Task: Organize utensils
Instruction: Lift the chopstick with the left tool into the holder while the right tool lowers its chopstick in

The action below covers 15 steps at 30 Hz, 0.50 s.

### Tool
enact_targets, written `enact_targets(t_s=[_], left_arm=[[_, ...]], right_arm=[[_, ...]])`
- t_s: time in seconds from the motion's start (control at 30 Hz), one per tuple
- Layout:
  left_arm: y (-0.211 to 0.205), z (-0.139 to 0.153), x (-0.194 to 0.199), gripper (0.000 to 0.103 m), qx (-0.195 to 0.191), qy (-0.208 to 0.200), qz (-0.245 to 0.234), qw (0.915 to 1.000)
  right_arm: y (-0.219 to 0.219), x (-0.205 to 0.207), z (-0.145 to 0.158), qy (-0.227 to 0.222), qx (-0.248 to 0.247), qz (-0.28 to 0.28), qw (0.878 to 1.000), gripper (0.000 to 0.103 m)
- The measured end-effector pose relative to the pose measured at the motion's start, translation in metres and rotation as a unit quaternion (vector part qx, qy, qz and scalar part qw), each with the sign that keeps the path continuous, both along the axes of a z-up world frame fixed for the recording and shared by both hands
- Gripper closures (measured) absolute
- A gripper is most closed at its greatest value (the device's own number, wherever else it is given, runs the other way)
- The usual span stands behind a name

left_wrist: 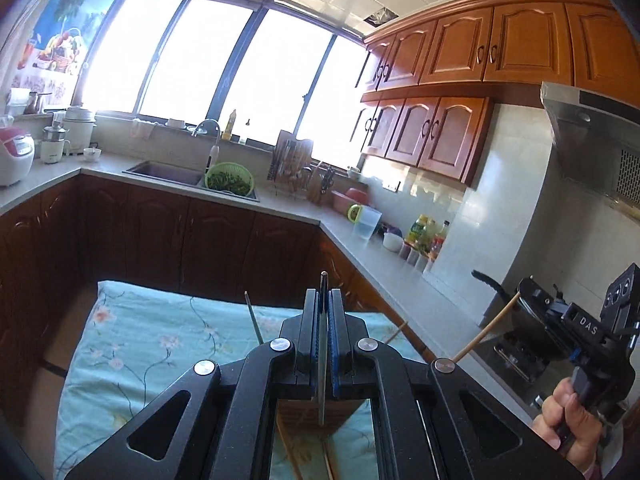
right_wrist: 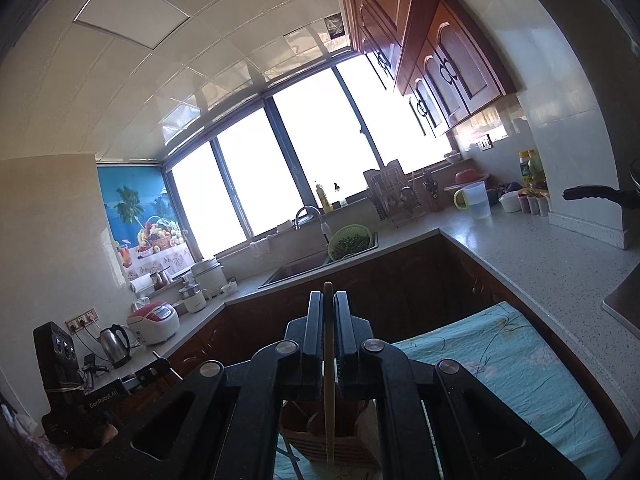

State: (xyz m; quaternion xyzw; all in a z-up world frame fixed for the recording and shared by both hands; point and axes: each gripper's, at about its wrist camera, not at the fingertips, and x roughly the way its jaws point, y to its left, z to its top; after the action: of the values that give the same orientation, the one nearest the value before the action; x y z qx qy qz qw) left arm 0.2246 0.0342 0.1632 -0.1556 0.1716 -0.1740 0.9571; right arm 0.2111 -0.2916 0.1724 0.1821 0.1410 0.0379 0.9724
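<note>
left gripper [left_wrist: 324,312] clamped on a metal utensil [left_wrist: 322,360]; right gripper [right_wrist: 328,320] clamped on a wooden chopstick [right_wrist: 329,380], above the holder [right_wrist: 336,440].

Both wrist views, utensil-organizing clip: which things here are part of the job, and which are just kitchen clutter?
Part of the job:
- left hand-held gripper, shut on a dark metal utensil
- right hand-held gripper, shut on a wooden chopstick
- wooden utensil holder on the floral cloth

Just lying about:
- green colander
- rice cooker
- kettle
- measuring jug
</note>
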Motion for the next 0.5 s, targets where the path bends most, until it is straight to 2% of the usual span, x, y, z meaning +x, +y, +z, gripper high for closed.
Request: enact_targets(t_s=[0.17,0.37,0.5], left_arm=[[-0.006,-0.006,0.035,0.101,0.004,-0.016,0.025,0.9996],[-0.020,-0.042,0.079,0.101,0.006,-0.001,0.041,0.9991],[-0.029,-0.071,0.103,0.101,0.007,0.024,0.049,0.9985]], right_arm=[[0.007,0.031,-0.011,0.001,-0.023,-0.011,1.000,0.098],[0.011,0.061,-0.046,0.028,-0.043,-0.020,0.998,0.098],[0.009,0.068,-0.073,0.046,-0.043,-0.024,0.998,0.098]])
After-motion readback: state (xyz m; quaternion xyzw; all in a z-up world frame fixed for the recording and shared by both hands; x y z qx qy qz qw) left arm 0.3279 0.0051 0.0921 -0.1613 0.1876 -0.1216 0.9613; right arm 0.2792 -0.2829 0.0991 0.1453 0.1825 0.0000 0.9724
